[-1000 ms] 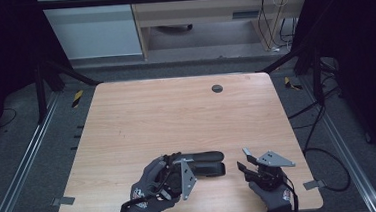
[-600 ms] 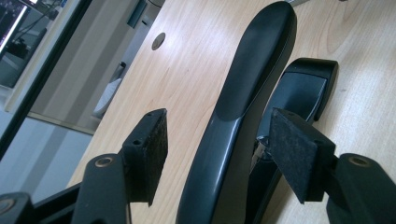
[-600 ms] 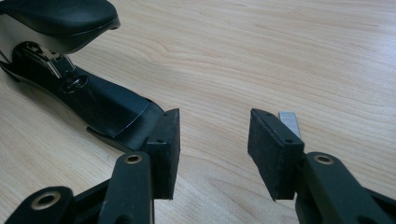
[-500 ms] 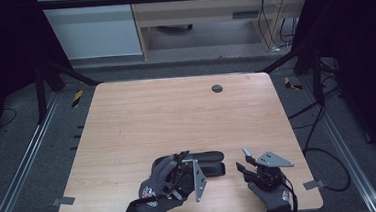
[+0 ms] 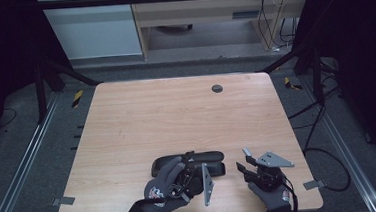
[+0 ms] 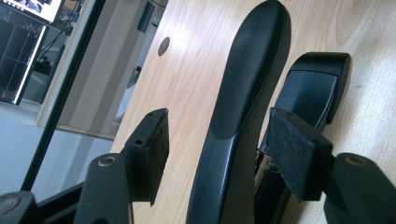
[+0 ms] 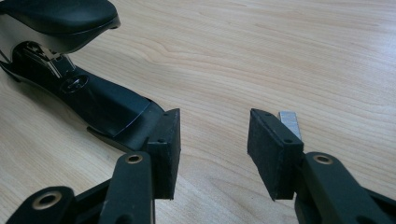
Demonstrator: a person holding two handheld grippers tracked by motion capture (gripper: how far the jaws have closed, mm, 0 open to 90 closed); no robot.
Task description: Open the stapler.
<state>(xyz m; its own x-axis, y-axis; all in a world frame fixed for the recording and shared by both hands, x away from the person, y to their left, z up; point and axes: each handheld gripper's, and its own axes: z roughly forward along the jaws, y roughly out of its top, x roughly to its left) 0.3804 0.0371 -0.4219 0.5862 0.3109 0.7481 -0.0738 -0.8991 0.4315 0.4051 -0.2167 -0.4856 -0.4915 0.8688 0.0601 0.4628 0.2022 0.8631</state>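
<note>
Straddling the stapler's top arm [image 6: 247, 107] now with our left gripper [image 5: 193, 178]: in the left gripper view the black arm runs up between the pads, right pad [image 6: 294, 154] just beside it, left pad [image 6: 152, 151] apart from it with bare wood showing in the gap. Jaws have just been closing a little, with the arm between them, but they are spread and not yet pinching. Compared with a second ago, that hand has crept toward the right along the stapler [image 5: 187, 165], so we read this as lining up a grip on the raised arm.

Right gripper [image 5: 247, 163] sits parked just right of the stapler, jaws spread, nothing between them. Its own view shows a short strip of staples [image 7: 289, 122] lying on the table [image 5: 176, 112] just behind the right pad, and the stapler's open front with the metal magazine [image 7: 37, 56] exposed under the lifted arm.

Judgement: stapler is open near the front table edge, staples close by, so a reload looks in hand. Farther out, a round grommet [image 5: 217, 88] near the far edge.
</note>
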